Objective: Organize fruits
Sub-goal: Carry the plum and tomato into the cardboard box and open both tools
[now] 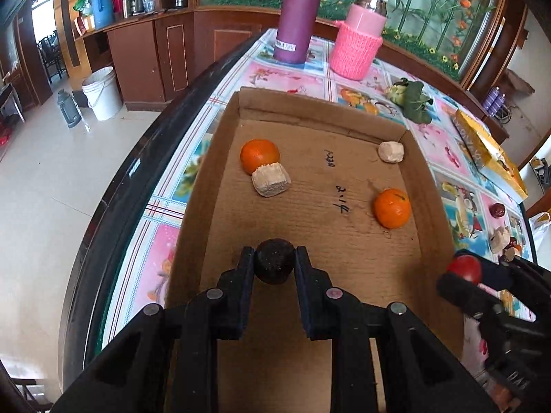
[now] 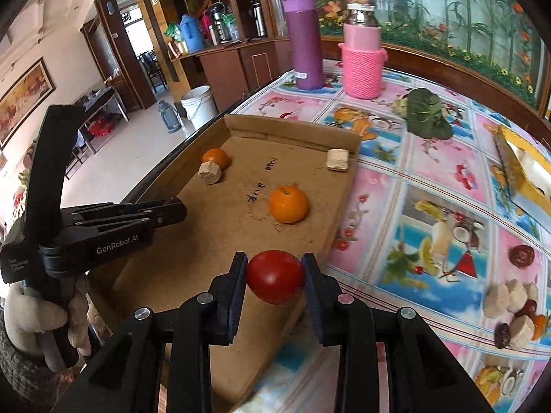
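Cardboard tray [image 1: 220, 158] on the counter [image 2: 430, 179] already collects two oranges [image 1: 392, 208], so both loads hang over it: left gripper [image 1: 274, 263] clenched on a dark round fruit [image 1: 274, 261], right gripper [image 2: 274, 277] clamping a red tomato [image 2: 275, 276] above the near corner, likely for dropping.

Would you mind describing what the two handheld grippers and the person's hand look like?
Both the left gripper and the right gripper are matte black plastic with round silver pivot bolts and flat fingers faced with dark blue pads. The left one's side carries white "GenRobot.AI" lettering and a curved black handle. The hand on that handle wears a beige knitted glove. No cables show.
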`<state>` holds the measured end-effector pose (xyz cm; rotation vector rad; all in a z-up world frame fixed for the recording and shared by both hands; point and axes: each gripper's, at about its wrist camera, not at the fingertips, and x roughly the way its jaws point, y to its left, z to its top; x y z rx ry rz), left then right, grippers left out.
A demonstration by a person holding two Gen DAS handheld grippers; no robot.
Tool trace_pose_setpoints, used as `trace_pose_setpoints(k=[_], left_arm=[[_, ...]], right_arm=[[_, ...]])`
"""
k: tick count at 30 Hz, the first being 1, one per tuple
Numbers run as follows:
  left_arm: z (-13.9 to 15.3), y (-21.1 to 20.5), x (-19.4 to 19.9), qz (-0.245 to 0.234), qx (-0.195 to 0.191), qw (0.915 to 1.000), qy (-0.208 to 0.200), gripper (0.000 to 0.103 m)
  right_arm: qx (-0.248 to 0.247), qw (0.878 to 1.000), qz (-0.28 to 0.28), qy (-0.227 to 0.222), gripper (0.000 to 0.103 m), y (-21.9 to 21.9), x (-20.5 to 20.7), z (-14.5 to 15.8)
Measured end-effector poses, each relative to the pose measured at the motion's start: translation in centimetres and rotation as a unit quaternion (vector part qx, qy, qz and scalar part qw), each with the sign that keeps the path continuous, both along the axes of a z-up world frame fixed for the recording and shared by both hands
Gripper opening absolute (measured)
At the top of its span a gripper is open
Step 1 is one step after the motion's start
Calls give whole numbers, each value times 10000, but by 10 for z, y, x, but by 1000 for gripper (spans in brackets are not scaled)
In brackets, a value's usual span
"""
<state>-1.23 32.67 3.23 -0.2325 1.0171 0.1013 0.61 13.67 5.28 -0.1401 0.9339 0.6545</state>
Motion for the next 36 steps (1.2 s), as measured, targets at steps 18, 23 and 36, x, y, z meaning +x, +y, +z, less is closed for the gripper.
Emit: trace_pose_setpoints(k=[18,23,36], left_arm=[[-8,6,17,50,-78,9998,193,36],[-5,13,13,150,-293,9994,104,50],[46,15,-57,526,-1042,9894,-870,68]], right_arm=[[-491,9985,215,128,35,48,19,-34],[-499,9986,164,18,36,50,18,-32],[500,9977,-349,-281,65,-13,-16,20]])
